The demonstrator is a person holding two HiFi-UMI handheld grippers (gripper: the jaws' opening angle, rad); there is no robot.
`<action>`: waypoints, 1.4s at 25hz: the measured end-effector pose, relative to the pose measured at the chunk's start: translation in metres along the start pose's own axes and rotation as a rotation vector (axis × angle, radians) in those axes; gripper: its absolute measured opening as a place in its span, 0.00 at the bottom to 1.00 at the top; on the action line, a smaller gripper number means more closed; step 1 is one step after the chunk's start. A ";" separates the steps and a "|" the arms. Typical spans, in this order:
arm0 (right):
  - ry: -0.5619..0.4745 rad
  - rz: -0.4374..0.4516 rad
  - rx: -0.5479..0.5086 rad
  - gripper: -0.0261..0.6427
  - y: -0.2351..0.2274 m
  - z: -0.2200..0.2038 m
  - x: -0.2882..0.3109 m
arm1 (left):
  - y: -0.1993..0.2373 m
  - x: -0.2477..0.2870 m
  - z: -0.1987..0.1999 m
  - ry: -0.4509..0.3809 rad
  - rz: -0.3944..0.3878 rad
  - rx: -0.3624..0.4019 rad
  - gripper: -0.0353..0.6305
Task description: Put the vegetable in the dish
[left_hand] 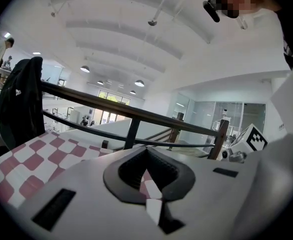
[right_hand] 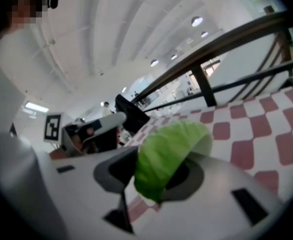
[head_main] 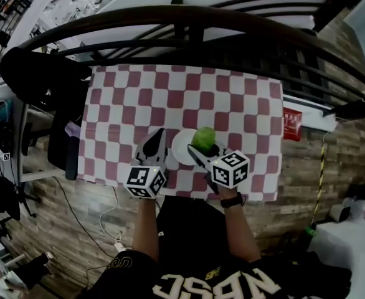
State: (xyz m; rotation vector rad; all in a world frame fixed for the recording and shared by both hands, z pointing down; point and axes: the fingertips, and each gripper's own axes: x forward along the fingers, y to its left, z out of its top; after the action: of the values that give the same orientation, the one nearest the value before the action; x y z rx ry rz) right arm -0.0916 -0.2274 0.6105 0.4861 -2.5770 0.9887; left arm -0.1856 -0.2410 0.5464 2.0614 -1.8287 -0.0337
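Gripping the pale green leafy vegetable (right_hand: 169, 151) in my right gripper (right_hand: 154, 176), I hold it at the three o'clock rim of the round white dish (head_main: 177, 148). My left gripper (head_main: 156, 145) sits clenched and empty at nine o'clock. I'd centre over the dish, lower, then release gently. Red-and-white checked cloth (head_main: 170, 98) lies beyond.

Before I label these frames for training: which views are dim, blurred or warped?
Head view: dim, with dark corners, and the rail is bowed by the wide lens, yet the vegetable reads clearly. Left gripper view: bright, even light, black fisheye corners, left gripper slightly soft. Right gripper view: blurred throughout, vegetable too close to be sharp.
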 end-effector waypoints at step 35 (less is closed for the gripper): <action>-0.055 0.333 0.667 0.26 -0.017 -0.062 0.071 | 0.055 -0.001 -0.125 0.408 -0.319 0.253 0.26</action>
State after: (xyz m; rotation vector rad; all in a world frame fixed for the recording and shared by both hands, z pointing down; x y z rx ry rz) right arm -0.1359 -0.2107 0.6937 0.2362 -2.3659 1.9911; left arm -0.2048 -0.2108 0.6784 2.3014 -1.3039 0.5174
